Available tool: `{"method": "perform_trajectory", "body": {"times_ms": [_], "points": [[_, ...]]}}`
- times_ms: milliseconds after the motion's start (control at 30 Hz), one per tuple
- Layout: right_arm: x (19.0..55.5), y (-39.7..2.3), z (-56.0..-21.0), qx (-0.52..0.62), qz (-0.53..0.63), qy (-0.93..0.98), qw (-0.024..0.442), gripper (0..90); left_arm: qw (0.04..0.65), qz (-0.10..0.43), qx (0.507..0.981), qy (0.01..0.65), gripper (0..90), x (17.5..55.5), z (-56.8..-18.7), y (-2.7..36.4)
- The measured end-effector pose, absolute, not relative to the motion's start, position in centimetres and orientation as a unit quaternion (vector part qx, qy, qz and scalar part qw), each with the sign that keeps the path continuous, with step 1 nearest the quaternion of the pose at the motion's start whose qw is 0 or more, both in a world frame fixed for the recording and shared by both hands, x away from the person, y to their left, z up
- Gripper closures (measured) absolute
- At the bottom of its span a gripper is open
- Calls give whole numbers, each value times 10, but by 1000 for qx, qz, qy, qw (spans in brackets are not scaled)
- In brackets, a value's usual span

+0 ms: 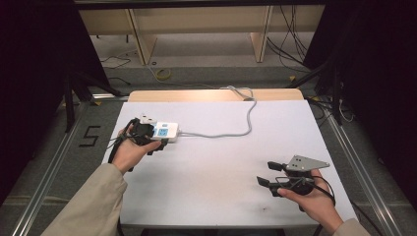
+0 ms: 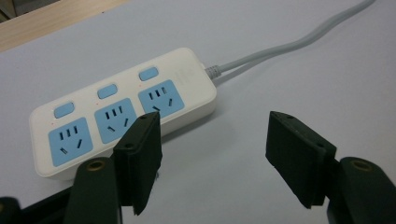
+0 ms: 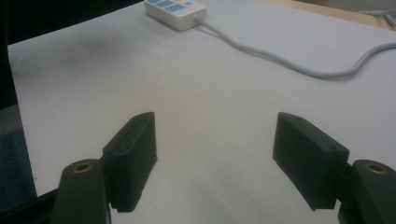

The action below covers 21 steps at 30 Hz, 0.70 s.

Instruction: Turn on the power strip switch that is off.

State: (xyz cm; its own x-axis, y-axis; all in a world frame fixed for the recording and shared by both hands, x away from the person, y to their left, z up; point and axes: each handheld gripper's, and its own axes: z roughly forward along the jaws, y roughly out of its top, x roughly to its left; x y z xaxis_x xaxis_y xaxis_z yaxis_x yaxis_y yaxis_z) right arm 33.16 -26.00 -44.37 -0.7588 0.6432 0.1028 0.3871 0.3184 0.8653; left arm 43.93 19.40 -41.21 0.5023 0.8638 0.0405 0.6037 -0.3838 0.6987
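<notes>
A white power strip (image 1: 166, 131) (image 2: 121, 112) (image 3: 175, 8) with three blue sockets and blue switches lies flat at the left of the white table (image 1: 221, 167). Its grey cable (image 1: 221, 133) (image 2: 280, 49) (image 3: 280, 60) runs right, then curls to the far edge. My left gripper (image 1: 156, 142) (image 2: 215, 119) sits just beside the strip's near side, open, with bare tabletop between its jaws. One left pad (image 2: 140, 154) overlaps the strip's near edge in the left gripper view. My right gripper (image 1: 265, 173) (image 3: 215, 119) rests low over the table's right front, open and holding nothing.
A wooden strip (image 1: 196, 95) borders the table's far edge. Beyond it are loose cables on the floor (image 1: 162, 73) and wooden furniture legs (image 1: 142, 44). Metal rails (image 1: 49, 162) run along both sides. A "5" mark (image 1: 89, 136) is on the floor at the left.
</notes>
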Motion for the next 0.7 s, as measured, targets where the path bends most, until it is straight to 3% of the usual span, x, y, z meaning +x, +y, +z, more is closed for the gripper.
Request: {"method": "perform_trajectory", "body": {"times_ms": [700], "points": [[331, -259, -444, 321, 488, 801, 131, 305, 367, 213, 806, 412, 331, 391, -424, 190]]}}
